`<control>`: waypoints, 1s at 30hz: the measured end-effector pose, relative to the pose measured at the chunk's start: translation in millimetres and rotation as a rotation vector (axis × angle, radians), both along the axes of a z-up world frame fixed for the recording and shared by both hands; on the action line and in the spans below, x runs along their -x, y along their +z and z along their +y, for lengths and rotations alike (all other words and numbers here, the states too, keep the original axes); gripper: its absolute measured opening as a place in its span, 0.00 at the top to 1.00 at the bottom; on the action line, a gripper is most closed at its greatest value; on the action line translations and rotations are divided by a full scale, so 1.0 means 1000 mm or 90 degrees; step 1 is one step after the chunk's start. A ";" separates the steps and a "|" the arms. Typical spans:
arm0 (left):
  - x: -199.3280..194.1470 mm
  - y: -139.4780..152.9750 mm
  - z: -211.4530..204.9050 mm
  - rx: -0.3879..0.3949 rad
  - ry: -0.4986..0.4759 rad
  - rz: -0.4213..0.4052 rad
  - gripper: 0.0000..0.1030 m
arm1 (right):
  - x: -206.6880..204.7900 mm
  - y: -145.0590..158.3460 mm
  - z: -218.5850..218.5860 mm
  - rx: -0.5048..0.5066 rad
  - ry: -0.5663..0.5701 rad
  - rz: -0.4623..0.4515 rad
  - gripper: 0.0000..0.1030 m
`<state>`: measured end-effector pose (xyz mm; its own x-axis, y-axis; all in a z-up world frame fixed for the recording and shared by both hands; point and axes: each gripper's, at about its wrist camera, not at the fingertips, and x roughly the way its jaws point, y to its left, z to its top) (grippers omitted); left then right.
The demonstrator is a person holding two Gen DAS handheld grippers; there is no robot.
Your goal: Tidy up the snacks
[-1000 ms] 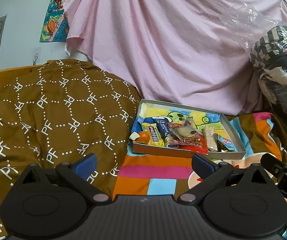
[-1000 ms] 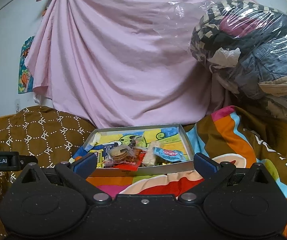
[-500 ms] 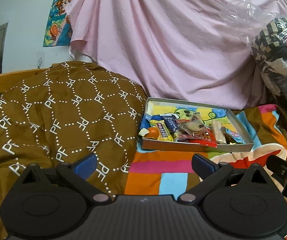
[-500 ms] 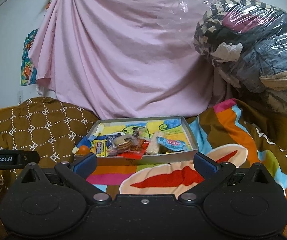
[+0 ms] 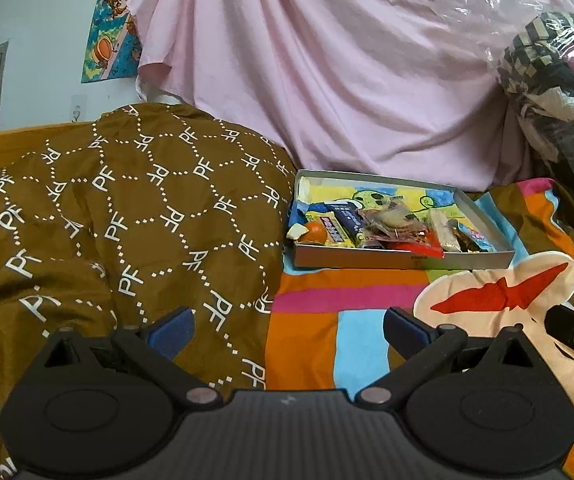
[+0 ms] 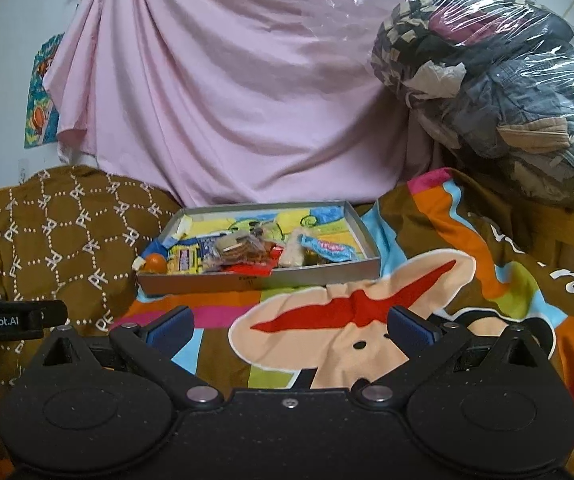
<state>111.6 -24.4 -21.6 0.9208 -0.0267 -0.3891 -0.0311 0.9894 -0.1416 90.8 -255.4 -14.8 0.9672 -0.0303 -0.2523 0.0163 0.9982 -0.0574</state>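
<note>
Snacks (image 5: 379,228) are seen in the left wrist view piled in a shallow grey box (image 5: 399,260) set on the striped blanket (image 5: 327,312); most are heaped toward the box's near wall, with an orange piece (image 5: 314,232) at its near-left corner. Left gripper (image 5: 287,326) is held wide open, nothing gripped, well short of the box, probably for a clear view.

Right wrist view: same box (image 6: 263,280), snacks (image 6: 247,254) bunched along its near wall, a blue-pink wrapper (image 6: 329,250) toward its right end. Right gripper (image 6: 290,325) is spread wide, empty, well short of the box. Whether sorting is ahead or finished cannot be told: the heap fits both.
</note>
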 end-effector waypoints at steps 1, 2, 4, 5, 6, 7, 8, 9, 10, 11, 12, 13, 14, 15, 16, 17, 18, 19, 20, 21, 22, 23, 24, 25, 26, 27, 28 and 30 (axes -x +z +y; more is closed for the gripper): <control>0.000 -0.001 0.001 0.003 -0.004 0.000 0.00 | -0.001 -0.001 0.002 0.001 0.000 0.001 0.01; -0.001 -0.002 0.001 0.006 -0.006 0.000 0.00 | -0.002 -0.003 0.003 0.000 0.000 0.002 0.01; -0.002 -0.003 0.002 0.008 -0.010 0.002 0.00 | -0.005 -0.006 0.006 0.001 0.000 0.006 0.01; -0.002 -0.004 0.002 0.009 -0.012 0.004 0.00 | -0.007 -0.008 0.007 0.001 -0.001 0.009 0.01; -0.003 -0.005 0.001 0.008 -0.013 0.005 0.00 | -0.008 -0.010 0.008 0.001 -0.002 0.011 0.01; -0.003 -0.005 0.001 0.007 -0.013 0.007 0.00 | -0.011 -0.011 0.009 0.000 -0.003 0.015 0.01; -0.003 -0.007 0.000 0.004 -0.014 0.009 0.00 | -0.013 -0.013 0.009 -0.001 -0.004 0.019 0.01; -0.003 -0.008 0.000 0.002 -0.015 0.010 0.00 | -0.015 -0.014 0.009 -0.003 -0.005 0.023 0.01; -0.003 -0.009 -0.001 0.000 -0.016 0.011 0.00 | -0.016 -0.015 0.008 -0.006 -0.008 0.027 0.01; -0.004 -0.010 -0.001 -0.001 -0.016 0.013 0.00 | -0.017 -0.016 0.008 -0.008 -0.009 0.031 0.01; -0.004 -0.012 -0.001 -0.001 -0.015 0.015 0.00 | -0.018 -0.016 0.007 -0.010 -0.010 0.034 0.01; -0.005 -0.013 -0.001 -0.002 -0.014 0.018 0.00 | -0.019 -0.016 0.006 -0.011 -0.011 0.037 0.01; -0.005 -0.013 -0.002 -0.001 -0.012 0.021 0.00 | -0.019 -0.017 0.006 -0.014 -0.012 0.038 0.01; -0.005 -0.014 -0.002 -0.001 -0.011 0.022 0.00 | -0.019 -0.017 0.005 -0.017 -0.013 0.039 0.01; -0.005 -0.014 -0.002 -0.001 -0.010 0.023 0.00 | -0.019 -0.017 0.004 -0.019 -0.013 0.040 0.01; -0.005 -0.014 -0.001 -0.001 -0.010 0.024 0.00 | -0.019 -0.017 0.004 -0.022 -0.013 0.041 0.01; -0.005 -0.014 -0.001 -0.001 -0.009 0.024 0.00 | -0.019 -0.017 0.003 -0.023 -0.013 0.043 0.01; -0.005 -0.014 -0.001 0.000 -0.009 0.023 0.00 | -0.019 -0.017 0.003 -0.024 -0.013 0.045 0.01; -0.005 -0.014 -0.001 0.002 -0.008 0.024 0.00 | -0.019 -0.017 0.003 -0.024 -0.012 0.046 0.01; -0.005 -0.014 -0.001 0.003 -0.008 0.024 0.00 | -0.018 -0.017 0.003 -0.024 -0.012 0.046 0.01; -0.005 -0.014 0.000 0.004 -0.007 0.025 0.00 | -0.018 -0.017 0.003 -0.024 -0.012 0.046 0.01; -0.005 -0.014 0.000 0.005 -0.006 0.025 0.00 | -0.018 -0.017 0.003 -0.024 -0.012 0.046 0.01; -0.005 -0.014 0.000 0.006 -0.006 0.024 0.00 | -0.018 -0.017 0.003 -0.024 -0.012 0.046 0.01; -0.004 -0.014 0.000 0.006 -0.007 0.024 0.00 | -0.018 -0.017 0.003 -0.024 -0.013 0.046 0.01; -0.004 -0.014 0.000 0.006 -0.007 0.023 0.00 | -0.018 -0.017 0.003 -0.024 -0.013 0.046 0.01; -0.004 -0.014 0.000 0.006 -0.008 0.023 0.00 | -0.018 -0.017 0.003 -0.025 -0.012 0.047 0.01; -0.004 -0.014 0.000 0.006 -0.007 0.023 0.00 | -0.018 -0.017 0.003 -0.025 -0.012 0.047 0.01; -0.004 -0.014 0.000 0.006 -0.007 0.023 0.00 | -0.019 -0.017 0.003 -0.024 -0.012 0.048 0.01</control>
